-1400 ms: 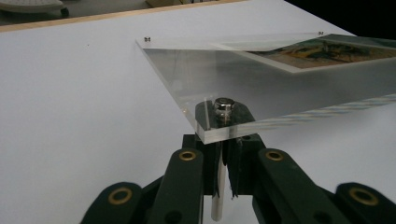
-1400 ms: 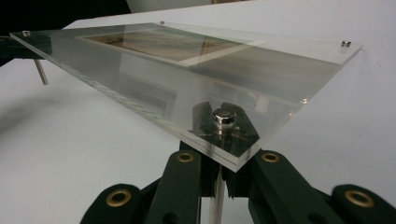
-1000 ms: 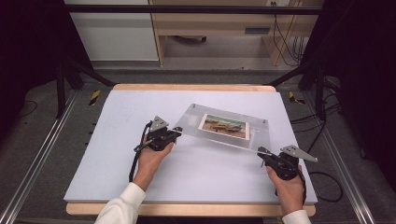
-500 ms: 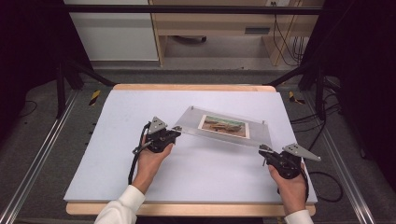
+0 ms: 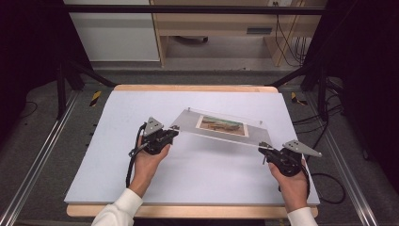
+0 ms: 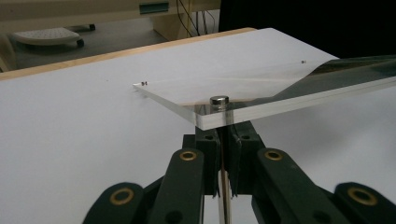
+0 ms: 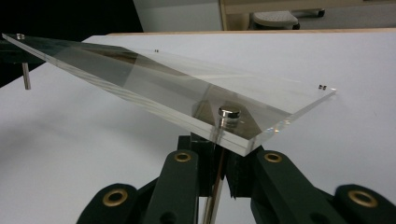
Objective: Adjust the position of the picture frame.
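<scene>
- Left gripper [image 5: 173, 133] and right gripper [image 5: 263, 148] each pinch a metal leg under the clear acrylic frame [image 5: 221, 126], above the table [image 5: 197, 179].
- Leg tips hidden between jaws.

acrylic frame [image 5: 221, 126] | near edge lifted higher | tilt steeper

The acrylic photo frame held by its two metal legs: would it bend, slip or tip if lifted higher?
The acrylic photo frame looks thick and stays flat between the grips, so probably stiff. The left gripper and right gripper pinch only thin smooth legs, so it may swivel or slip. Its clear corners could chip if dropped.
</scene>
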`<action>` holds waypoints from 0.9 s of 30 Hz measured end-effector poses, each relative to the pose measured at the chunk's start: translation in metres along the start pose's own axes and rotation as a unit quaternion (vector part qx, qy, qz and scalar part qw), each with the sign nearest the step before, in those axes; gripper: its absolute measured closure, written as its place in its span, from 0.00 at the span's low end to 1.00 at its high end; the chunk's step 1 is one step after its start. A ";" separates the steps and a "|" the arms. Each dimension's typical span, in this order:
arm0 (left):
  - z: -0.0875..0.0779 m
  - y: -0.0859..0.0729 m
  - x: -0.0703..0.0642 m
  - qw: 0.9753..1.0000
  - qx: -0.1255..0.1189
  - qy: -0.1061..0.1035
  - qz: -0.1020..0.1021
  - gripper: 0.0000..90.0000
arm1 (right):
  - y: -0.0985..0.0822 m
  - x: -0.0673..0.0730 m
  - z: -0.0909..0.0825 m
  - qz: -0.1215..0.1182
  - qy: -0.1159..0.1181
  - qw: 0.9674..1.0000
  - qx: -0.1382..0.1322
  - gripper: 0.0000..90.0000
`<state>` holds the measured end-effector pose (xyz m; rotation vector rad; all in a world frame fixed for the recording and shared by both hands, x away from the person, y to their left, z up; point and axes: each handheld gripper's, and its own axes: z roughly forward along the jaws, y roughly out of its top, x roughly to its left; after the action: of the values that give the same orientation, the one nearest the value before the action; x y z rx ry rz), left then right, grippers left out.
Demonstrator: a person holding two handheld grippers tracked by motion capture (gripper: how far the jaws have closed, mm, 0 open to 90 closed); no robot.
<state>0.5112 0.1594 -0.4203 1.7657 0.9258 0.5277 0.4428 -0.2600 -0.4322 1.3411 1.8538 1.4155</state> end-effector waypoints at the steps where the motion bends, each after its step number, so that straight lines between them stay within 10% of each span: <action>1: -0.002 0.001 0.001 1.000 -0.002 0.001 0.001 0.93 | 0.002 0.001 0.001 -0.002 -0.002 1.000 0.000 0.92; 27: -0.071 -0.015 0.044 0.997 -0.030 0.066 -0.012 0.92 | 0.034 0.047 0.069 -0.035 0.057 0.998 -0.002 0.92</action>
<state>0.4813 0.2383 -0.4106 1.6790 1.0104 0.6555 0.4924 -0.1863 -0.4184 1.2052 1.9494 1.4867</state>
